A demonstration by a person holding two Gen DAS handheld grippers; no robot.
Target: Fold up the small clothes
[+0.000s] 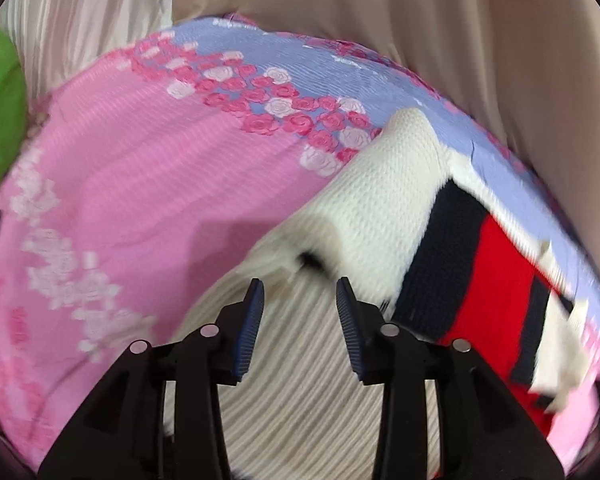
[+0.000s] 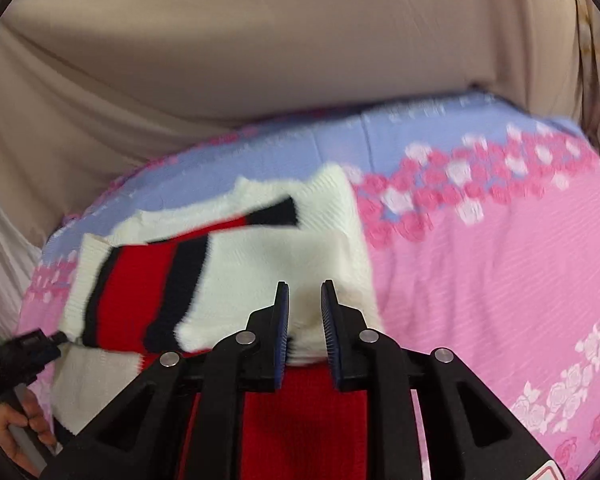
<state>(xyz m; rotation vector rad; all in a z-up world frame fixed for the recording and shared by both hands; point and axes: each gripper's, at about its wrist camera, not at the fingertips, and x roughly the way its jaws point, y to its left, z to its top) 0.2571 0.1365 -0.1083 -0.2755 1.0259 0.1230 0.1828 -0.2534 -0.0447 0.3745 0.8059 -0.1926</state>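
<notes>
A small white knit sweater (image 1: 384, 200) with red and navy stripes (image 1: 496, 280) lies on the pink and lilac rose-print bedspread (image 1: 140, 184). It also shows in the right wrist view (image 2: 260, 264), partly folded over itself. My left gripper (image 1: 300, 292) is open just above the sweater's ribbed white part, holding nothing. My right gripper (image 2: 305, 294) is partly open over the sweater's white folded edge, with red knit below it; nothing is pinched between the pads. The left gripper (image 2: 32, 348) and the hand holding it show at the lower left of the right wrist view.
A beige draped cloth (image 2: 300, 48) rises behind the bed. A green object (image 1: 0, 112) sits at the far left edge. The bedspread (image 2: 500, 264) stretches to the right of the sweater.
</notes>
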